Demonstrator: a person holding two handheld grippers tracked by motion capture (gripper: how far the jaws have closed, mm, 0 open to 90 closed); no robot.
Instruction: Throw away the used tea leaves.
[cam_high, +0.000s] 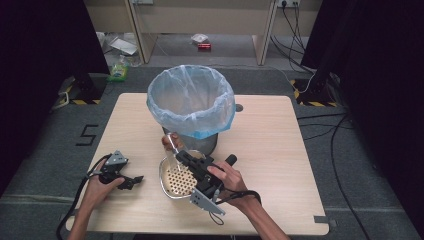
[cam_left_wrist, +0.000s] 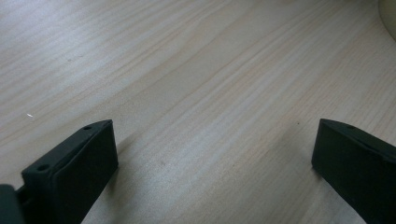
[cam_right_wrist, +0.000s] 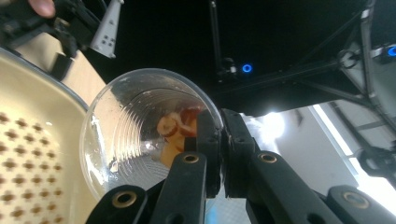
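- Two hands work low over the pale wooden surface (cam_high: 260, 150); the left tongs (cam_left_wrist: 215, 154) rest near its front left, jaws wide apart.
- Right tongs (cam_right_wrist: 219, 140), tilted up, pinch the rim of a clear ribbed plastic cup (cam_right_wrist: 140, 135) holding food scraps.
- Cup sits above a perforated metal strainer (cam_high: 177, 182), just before the bag-lined bin (cam_high: 192, 100).

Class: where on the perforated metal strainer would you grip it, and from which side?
Grip the strainer's near-left rim, coming from the left with the open left tool. It is a shallow bowl with a thin raised rim that jaws can pinch. The right tool, holding a cup, crowds the far-right side.
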